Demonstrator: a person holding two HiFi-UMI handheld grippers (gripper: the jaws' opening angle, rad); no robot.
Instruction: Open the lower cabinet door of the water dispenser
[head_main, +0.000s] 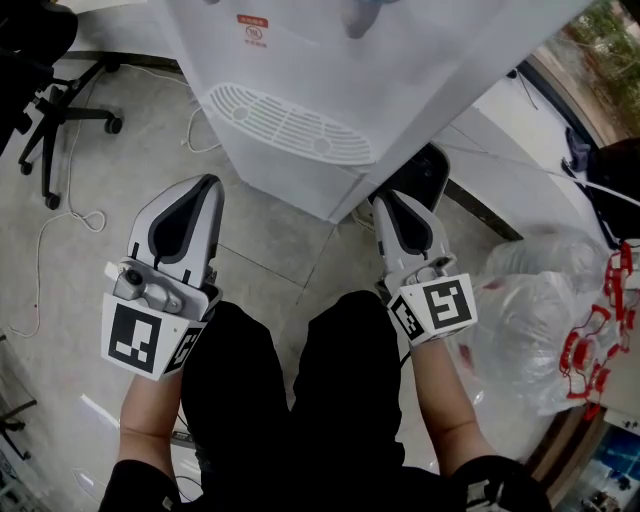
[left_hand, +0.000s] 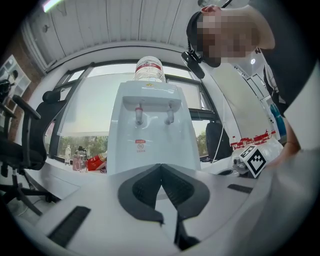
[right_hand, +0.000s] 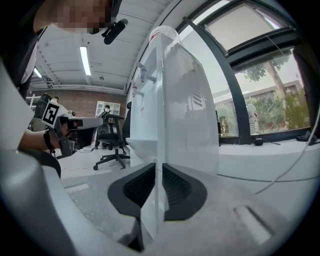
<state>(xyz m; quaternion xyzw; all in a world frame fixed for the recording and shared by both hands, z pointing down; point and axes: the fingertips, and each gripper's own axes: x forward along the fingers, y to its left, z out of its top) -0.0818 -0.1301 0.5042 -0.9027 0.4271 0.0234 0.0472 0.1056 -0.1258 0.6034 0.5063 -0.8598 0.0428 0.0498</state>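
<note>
The white water dispenser (head_main: 330, 90) stands ahead of me; from above I see its drip tray (head_main: 290, 125), and the lower front is hidden beneath it. In the left gripper view the water dispenser (left_hand: 150, 140) faces me with two taps and a bottle (left_hand: 150, 70) on top. My left gripper (head_main: 205, 185) hangs short of the front, shut on nothing, as the left gripper (left_hand: 161, 167) pads meet. My right gripper (head_main: 388, 200) is at the dispenser's lower right corner. The right gripper (right_hand: 159, 170) stands a narrow gap open, with the dispenser's white vertical front edge (right_hand: 161, 125) in that gap.
An office chair (head_main: 60, 110) and a loose cable (head_main: 70, 215) lie left on the tiled floor. Clear plastic bags (head_main: 540, 320) with red packaging sit right of my right arm. A white window ledge (head_main: 520, 120) runs behind the dispenser. My black-trousered legs fill the bottom.
</note>
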